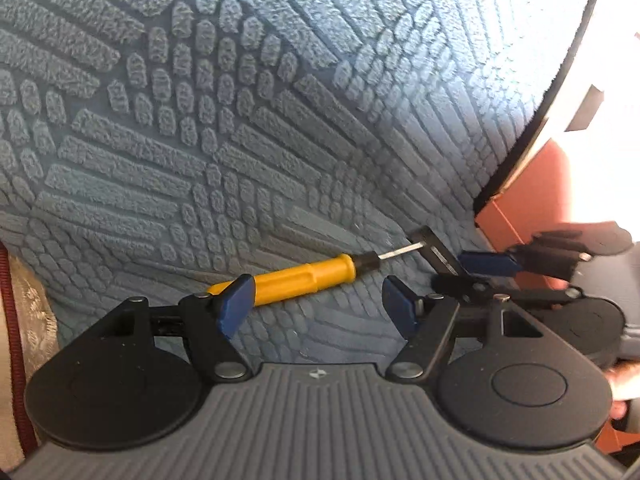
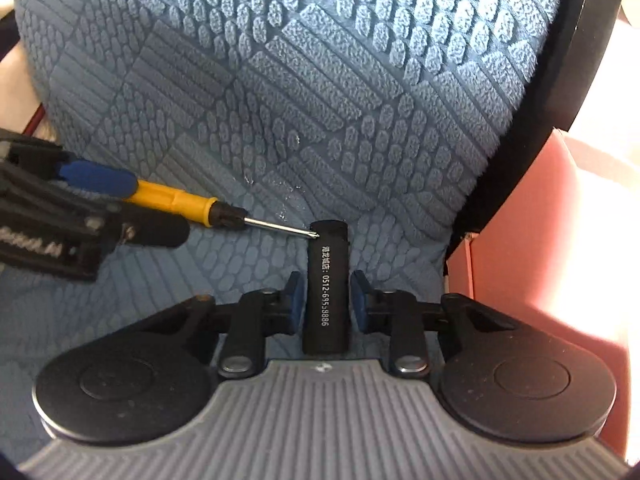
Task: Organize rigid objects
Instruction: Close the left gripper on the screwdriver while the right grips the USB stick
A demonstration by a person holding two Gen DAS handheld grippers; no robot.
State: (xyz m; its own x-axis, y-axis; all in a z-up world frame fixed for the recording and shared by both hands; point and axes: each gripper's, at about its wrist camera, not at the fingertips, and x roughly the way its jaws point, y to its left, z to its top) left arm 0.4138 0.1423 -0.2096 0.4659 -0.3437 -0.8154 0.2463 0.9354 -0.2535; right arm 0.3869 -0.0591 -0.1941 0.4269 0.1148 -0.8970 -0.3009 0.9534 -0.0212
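The left gripper (image 1: 316, 304) sits at the lower centre of its own view with its blue pads (image 1: 234, 306) spread wide, nothing between them. The yellow-handled screwdriver (image 1: 296, 278) lies on the blue textured mat (image 1: 240, 120) just beyond the left pad, its shaft pointing toward the right of the frame. In the right wrist view, the right gripper (image 2: 326, 300) has its pads close on either side of a black cylinder (image 2: 326, 292) with white print; whether they press it cannot be told. The screwdriver tip touches the cylinder's far end. A red-orange box (image 2: 532, 248) stands at the right edge.
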